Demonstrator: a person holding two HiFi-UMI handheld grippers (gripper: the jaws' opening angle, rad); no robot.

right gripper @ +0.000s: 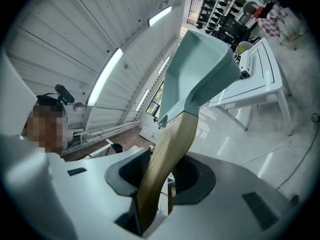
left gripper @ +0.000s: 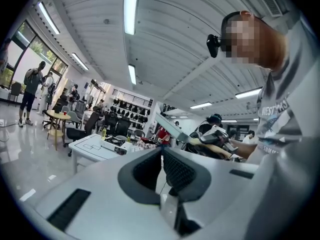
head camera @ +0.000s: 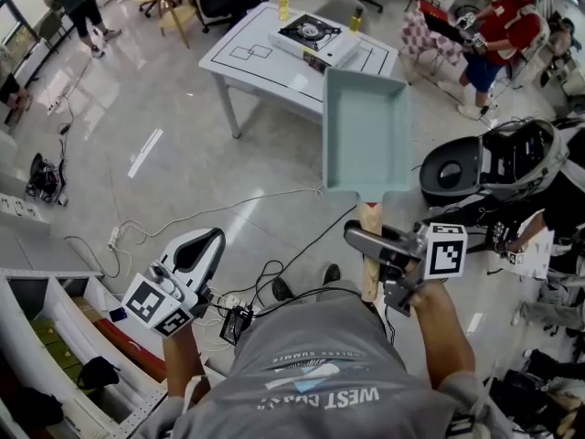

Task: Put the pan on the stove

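Observation:
A pale teal rectangular pan [head camera: 366,131] with a wooden handle [head camera: 369,263] hangs in the air in front of me. My right gripper [head camera: 364,239] is shut on that handle. In the right gripper view the handle [right gripper: 167,154] runs up between the jaws to the pan [right gripper: 200,69]. The stove [head camera: 311,33], a small black-topped burner, sits on the white table [head camera: 247,62] well ahead of the pan. My left gripper [head camera: 212,241] is held low at the left, its jaws closed together on nothing. The left gripper view shows the table with the stove [left gripper: 115,142] far off.
Two yellow bottles [head camera: 282,4] stand at the table's back edge. Cables [head camera: 274,208] trail over the floor between me and the table. A person in red [head camera: 498,35] sits at the far right, and a grey-black machine [head camera: 494,163] stands at the right. Shelving [head camera: 55,337] is at my lower left.

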